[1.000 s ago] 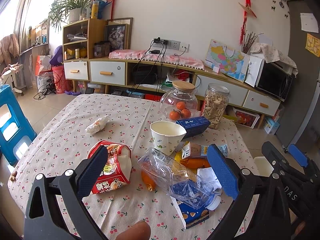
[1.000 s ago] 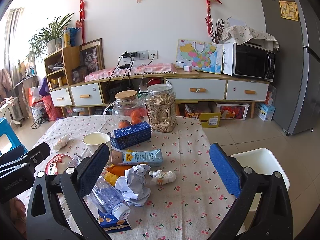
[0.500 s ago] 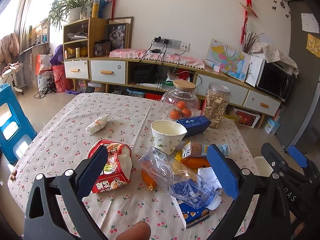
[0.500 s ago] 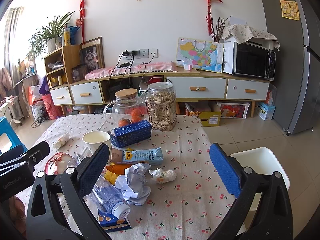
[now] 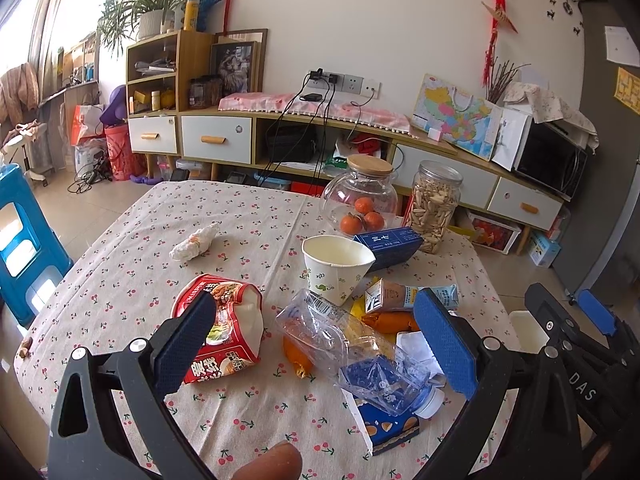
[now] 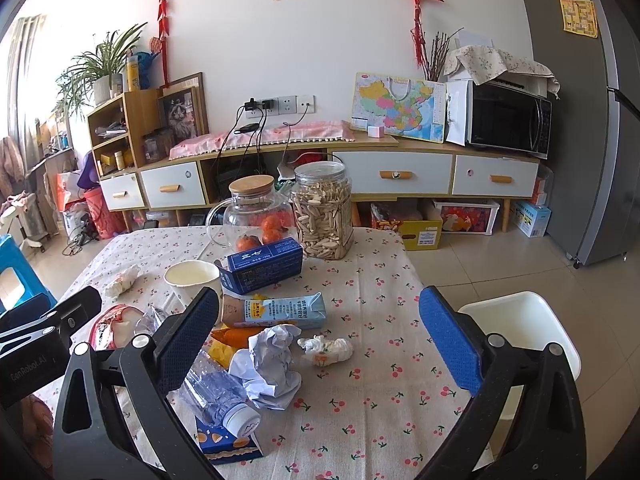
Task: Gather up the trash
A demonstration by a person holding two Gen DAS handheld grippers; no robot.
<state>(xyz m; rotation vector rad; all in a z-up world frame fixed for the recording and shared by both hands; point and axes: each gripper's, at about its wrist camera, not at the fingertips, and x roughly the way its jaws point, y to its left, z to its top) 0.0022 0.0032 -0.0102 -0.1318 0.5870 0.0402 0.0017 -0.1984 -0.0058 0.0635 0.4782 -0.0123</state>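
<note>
Trash lies on a table with a cherry-print cloth (image 5: 132, 276): a red noodle cup (image 5: 224, 328), a crushed clear bottle (image 5: 352, 348), a paper cup (image 5: 336, 264), a drink carton (image 6: 276, 310), crumpled white paper (image 6: 268, 356), a small wrapper (image 6: 326, 350) and a tissue wad (image 5: 194, 242). My left gripper (image 5: 316, 344) is open above the noodle cup and bottle, holding nothing. My right gripper (image 6: 320, 340) is open above the crumpled paper and wrapper. A white bin (image 6: 524, 332) stands on the floor right of the table.
A glass jar of oranges (image 6: 256, 216), a jar of seeds (image 6: 324, 212) and a blue box (image 6: 264, 266) stand at the table's far side. A blue stool (image 5: 20, 240) is left of the table. A low cabinet (image 6: 400, 176) runs along the wall.
Both grippers have shifted only slightly; the view has barely changed. Nothing was taken hold of or moved.
</note>
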